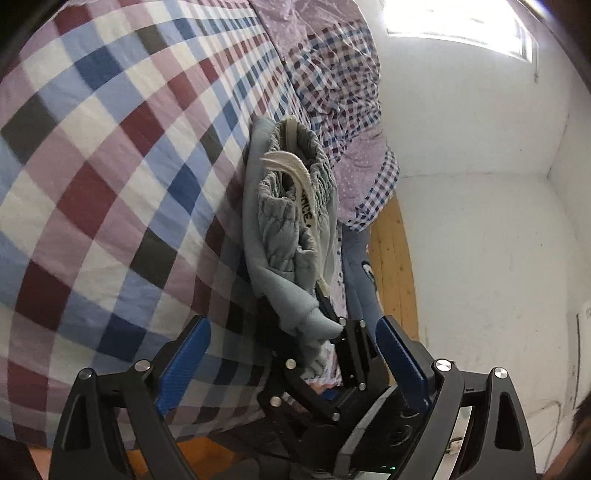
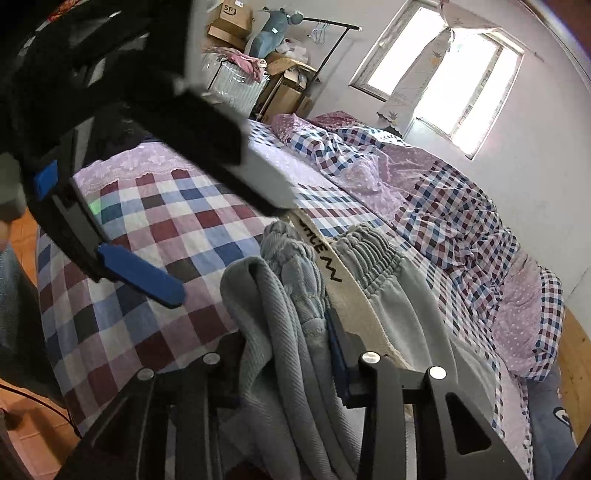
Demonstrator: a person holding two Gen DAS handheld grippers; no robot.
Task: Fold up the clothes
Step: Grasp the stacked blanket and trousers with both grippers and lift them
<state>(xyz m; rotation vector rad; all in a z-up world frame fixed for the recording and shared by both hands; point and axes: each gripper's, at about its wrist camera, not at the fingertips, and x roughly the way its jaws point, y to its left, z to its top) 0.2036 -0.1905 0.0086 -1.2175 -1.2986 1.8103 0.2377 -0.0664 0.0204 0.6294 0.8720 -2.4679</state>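
Checked cotton bedsheet, ribbed grey sweatpants pinched by right tool, left tool spread.

Checked bedsheet, rumpled quilt, cardboard boxes, bright window.

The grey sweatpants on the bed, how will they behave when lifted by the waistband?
The grey sweatpants look soft and bunched, so they'll probably sag and drape. The loose drawstring will likely dangle. The thick ribbed knit should grip rather than slip.
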